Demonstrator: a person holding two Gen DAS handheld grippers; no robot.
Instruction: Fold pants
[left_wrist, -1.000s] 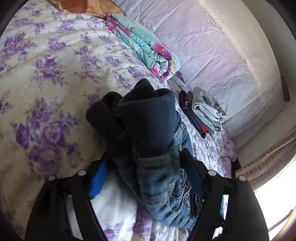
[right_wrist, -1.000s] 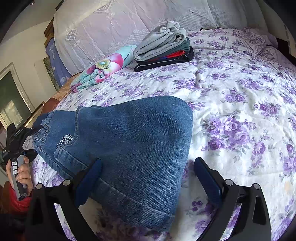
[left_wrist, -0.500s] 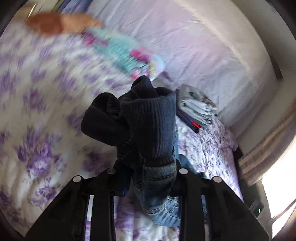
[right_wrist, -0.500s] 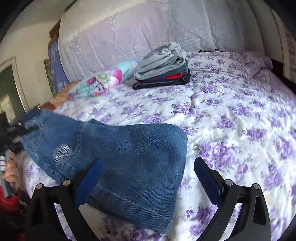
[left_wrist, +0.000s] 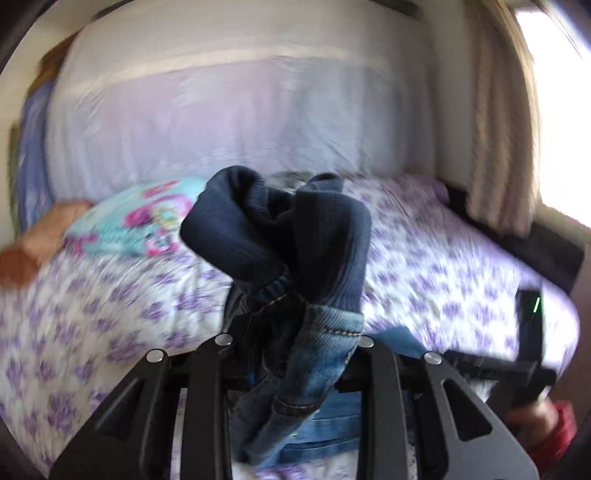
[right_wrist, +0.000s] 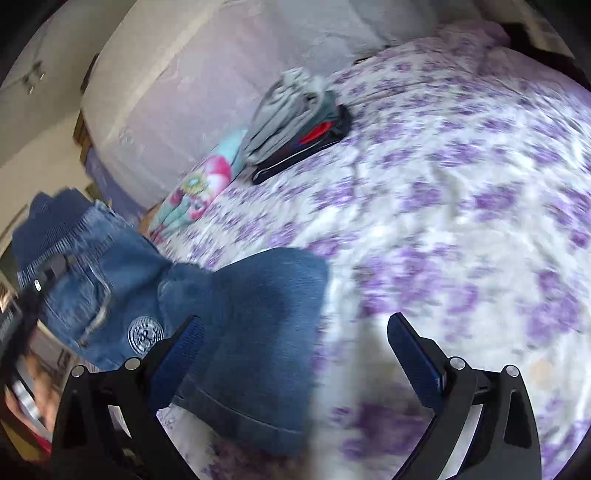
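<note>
Blue jeans (right_wrist: 251, 306) with a dark ribbed waistband (left_wrist: 325, 251) lie partly on the flowered bed cover (right_wrist: 461, 206). My left gripper (left_wrist: 295, 343) is shut on the bunched waist end and holds it up off the bed; it shows at the far left of the right wrist view, with the waist (right_wrist: 74, 258) hanging from it. The leg end rests on the bed, folded over. My right gripper (right_wrist: 295, 332) stands open over that end, its left finger (right_wrist: 181, 347) above the denim, its right finger (right_wrist: 413, 354) above bare cover. Nothing is pinched between them.
A stack of folded clothes (right_wrist: 295, 118) sits near the cloth-draped headboard (left_wrist: 240, 122), with a turquoise flowered bundle (left_wrist: 140, 221) beside it. A curtain (left_wrist: 498, 129) hangs at the right. A hand (left_wrist: 535, 413) holds the other gripper's handle at the bed's edge.
My left gripper closed on the jeans' waist, then rose and rolled, lifting that end off the bed. The right gripper stayed open and tilted, shifting a little over the leg end.
</note>
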